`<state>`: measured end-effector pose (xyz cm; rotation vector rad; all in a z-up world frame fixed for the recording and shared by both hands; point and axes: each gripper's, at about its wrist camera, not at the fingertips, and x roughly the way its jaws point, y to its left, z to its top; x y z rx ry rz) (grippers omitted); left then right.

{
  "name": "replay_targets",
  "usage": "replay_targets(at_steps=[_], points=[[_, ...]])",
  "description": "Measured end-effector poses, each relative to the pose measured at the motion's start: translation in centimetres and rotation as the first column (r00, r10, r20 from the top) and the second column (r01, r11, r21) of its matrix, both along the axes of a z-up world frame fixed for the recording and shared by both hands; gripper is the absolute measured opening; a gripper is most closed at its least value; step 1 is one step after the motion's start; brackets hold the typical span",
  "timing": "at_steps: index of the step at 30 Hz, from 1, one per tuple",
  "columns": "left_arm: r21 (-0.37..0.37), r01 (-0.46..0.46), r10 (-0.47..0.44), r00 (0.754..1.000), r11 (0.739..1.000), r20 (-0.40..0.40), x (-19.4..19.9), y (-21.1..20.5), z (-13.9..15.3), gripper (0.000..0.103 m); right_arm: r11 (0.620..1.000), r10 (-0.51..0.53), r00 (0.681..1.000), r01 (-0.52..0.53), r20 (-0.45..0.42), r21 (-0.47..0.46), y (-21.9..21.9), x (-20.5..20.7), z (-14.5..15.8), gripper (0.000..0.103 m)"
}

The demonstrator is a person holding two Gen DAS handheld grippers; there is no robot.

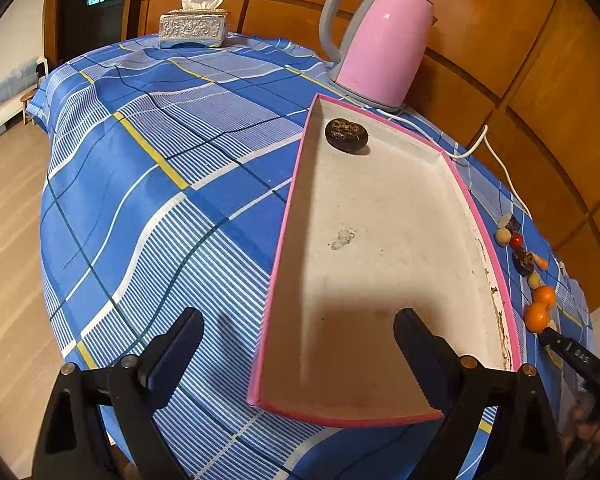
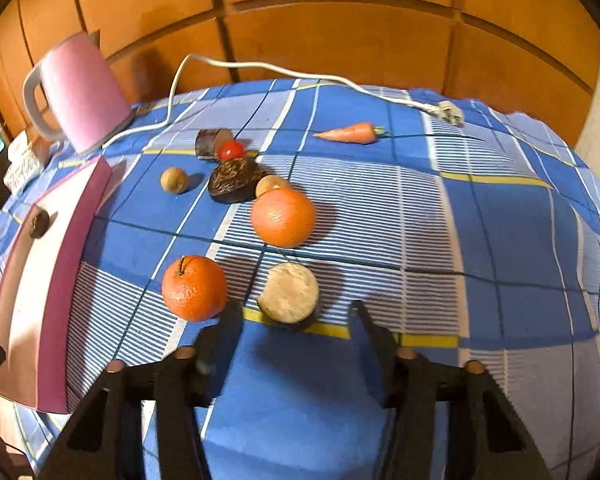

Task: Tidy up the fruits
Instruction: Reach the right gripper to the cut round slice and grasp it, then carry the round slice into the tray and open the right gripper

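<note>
- We are holding the left gripper [image 1: 298, 344] with its fingers apart and with nothing between them; one finger is hanging over the near end of the pink tray [image 1: 288, 216], the other over the blue checked cloth [image 1: 148, 184] that is covering the tabletop.
- In the tray we are seeing only one dark, wrinkled fruit [image 1: 346, 135], lying near the far end; the pale floor of the tray is carrying a small stain near the middle.
- We are keeping the right gripper [image 2: 296, 320] with its fingers apart too, low over the cloth, and it is not clamping anything.
- Just in front of the right gripper a cut piece with a pale round face and dark skin [image 2: 289, 297] is lying between the line of the two fingers, close to the tips.
- A near orange [image 2: 194, 288] with a small stem is resting just beside the left finger of this gripper; we cannot tell if they are touching.
- A second orange [image 2: 283, 217] is lying farther away, and behind it a dark wrinkled fruit [image 2: 236, 181], a small red fruit [image 2: 231, 150], a dark cut piece [image 2: 209, 142] and two small tan balls [image 2: 174, 180] are grouping together.
- A small carrot [image 2: 350, 133] is lying well apart from them, near the white cord [image 2: 300, 74] and its plug.
- A pink kettle [image 1: 380, 40] is standing beyond the tray, and a tissue box [image 1: 192, 26] is sitting at the far edge of the tabletop.
</note>
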<state>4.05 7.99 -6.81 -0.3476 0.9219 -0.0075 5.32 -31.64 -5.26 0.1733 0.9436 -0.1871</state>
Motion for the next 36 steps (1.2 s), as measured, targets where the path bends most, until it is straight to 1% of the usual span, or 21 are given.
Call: replay_targets(at_steps=[1, 2, 5, 7, 10, 16, 18, 21, 22, 24, 25, 27, 28, 31, 32, 34, 36], points=[[0.001, 0.0, 0.0, 1.0, 1.0, -0.002, 0.0, 0.0, 0.0, 0.096, 1.0, 0.004, 1.0, -0.004, -0.009, -0.007, 0.1, 0.2, -0.2, 0.041], [0.001, 0.0, 0.0, 1.0, 1.0, -0.003, 0.0, 0.0, -0.1, 0.096, 1.0, 0.01, 1.0, -0.01, -0.019, -0.014, 0.2, 0.5, -0.5, 0.034], [0.004, 0.0, 0.0, 1.0, 1.0, 0.0, 0.0, 0.0, 0.0, 0.096, 0.999, 0.016, 1.0, -0.017, -0.017, -0.03, 0.1, 0.6, -0.7, 0.034], [0.005, 0.003, -0.003, 1.0, 1.0, -0.004, 0.1, 0.0, -0.1, 0.097, 1.0, 0.02, 1.0, -0.02, -0.011, -0.023, -0.1, 0.3, -0.6, 0.033], [0.005, 0.005, -0.005, 1.0, 1.0, -0.01, 0.2, 0.0, -0.2, 0.097, 1.0, 0.001, 1.0, -0.001, -0.015, -0.023, -0.4, 0.2, -0.3, 0.033], [0.005, 0.012, -0.012, 1.0, 1.0, -0.018, 0.3, 0.0, -0.4, 0.097, 1.0, 0.011, 1.0, -0.011, 0.024, -0.002, -0.6, -0.5, 1.5, 0.033], [0.004, 0.01, -0.01, 1.0, 1.0, -0.021, 0.3, 0.0, -0.4, 0.097, 0.999, 0.045, 0.998, -0.046, 0.039, 0.014, 0.1, -0.4, 2.4, 0.033], [0.004, 0.011, -0.011, 1.0, 1.0, -0.021, 0.3, 0.0, -0.5, 0.098, 0.989, 0.147, 0.986, -0.149, 0.073, 0.012, 2.4, 0.1, 4.0, 0.033], [0.005, 0.013, -0.012, 1.0, 1.0, -0.02, 0.3, 0.0, -0.5, 0.098, 0.977, 0.21, 0.974, -0.212, 0.083, 0.023, 3.8, 0.5, 4.6, 0.033], [0.004, 0.016, -0.016, 1.0, 1.0, -0.018, 0.3, -0.1, -0.4, 0.098, 0.952, 0.3, 0.95, -0.304, 0.09, 0.04, 6.0, 0.9, 5.1, 0.033], [0.004, 0.018, -0.018, 1.0, 1.0, -0.017, 0.3, -0.1, -0.4, 0.098, 0.927, 0.368, 0.926, -0.372, 0.087, 0.041, 7.8, 1.4, 5.3, 0.033], [0.004, 0.02, -0.02, 1.0, 1.0, -0.017, 0.3, -0.2, -0.4, 0.099, 0.894, 0.443, 0.893, -0.446, 0.079, 0.039, 10.3, 2.0, 5.4, 0.033], [0.003, 0.022, -0.022, 1.0, 1.0, -0.018, 0.3, -0.2, -0.5, 0.099, 0.868, 0.492, 0.868, -0.495, 0.071, 0.035, 12.2, 2.5, 5.3, 0.033], [0.002, 0.026, -0.026, 1.0, 1.0, -0.017, 0.3, -0.4, -0.5, 0.1, 0.825, 0.563, 0.825, -0.564, 0.048, 0.023, 16.0, 4.1, 5.0, 0.033], [0.004, 0.027, -0.027, 1.0, 1.0, -0.016, 0.2, -0.4, -0.6, 0.101, 0.816, 0.577, 0.816, -0.578, 0.036, 0.015, 17.0, 4.6, 4.8, 0.033], [0.007, 0.028, -0.028, 0.999, 1.0, -0.016, 0.2, -0.5, -0.7, 0.103, 0.806, 0.592, 0.806, -0.592, 0.005, -0.008, 18.7, 6.0, 4.0, 0.033], [0.011, 0.036, -0.036, 0.999, 0.999, -0.027, 0.2, -0.7, -0.9, 0.103, 0.796, 0.604, 0.797, -0.605, -0.02, -0.021, 20.1, 7.3, 3.3, 0.033]])
